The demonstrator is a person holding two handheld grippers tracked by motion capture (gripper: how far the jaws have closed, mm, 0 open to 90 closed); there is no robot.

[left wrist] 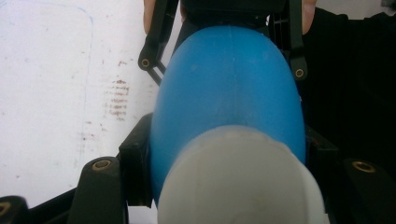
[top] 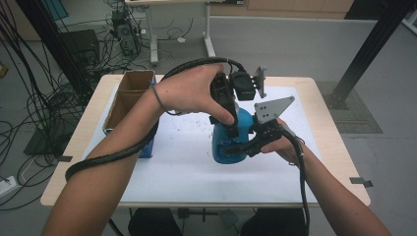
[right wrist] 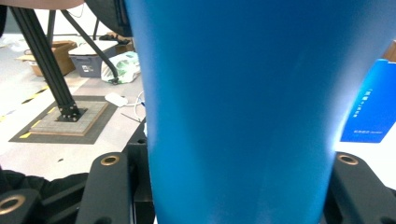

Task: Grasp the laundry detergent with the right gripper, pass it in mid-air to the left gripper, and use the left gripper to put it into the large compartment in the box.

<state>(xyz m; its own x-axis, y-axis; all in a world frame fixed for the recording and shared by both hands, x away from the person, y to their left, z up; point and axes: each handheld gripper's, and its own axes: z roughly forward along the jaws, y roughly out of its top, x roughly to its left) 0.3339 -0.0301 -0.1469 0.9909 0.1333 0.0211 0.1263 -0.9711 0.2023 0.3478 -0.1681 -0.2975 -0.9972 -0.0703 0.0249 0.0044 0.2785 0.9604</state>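
Observation:
A blue bottle [top: 225, 143] with a white cap [left wrist: 243, 182] stands upright on the white mat [top: 182, 167]. My left gripper [top: 232, 127] comes down from above and is shut on the bottle's top, its black pads [left wrist: 136, 170] pressing either side just below the cap. My right gripper [top: 239, 146] reaches in level from the right and is shut on the bottle's body [right wrist: 243, 102], which sits between its two black fingers [right wrist: 112, 186]. In the left gripper view the right gripper's linkage [left wrist: 154, 51] straddles the bottle's lower end.
An open cardboard box [top: 129, 92] stands at the table's left edge, with a blue carton [top: 147, 147] in front of it; the blue carton [right wrist: 369, 107] also appears behind the bottle. Brown smudges [left wrist: 117, 98] mark the mat. A black frame leg [right wrist: 44, 60] stands on the floor beyond.

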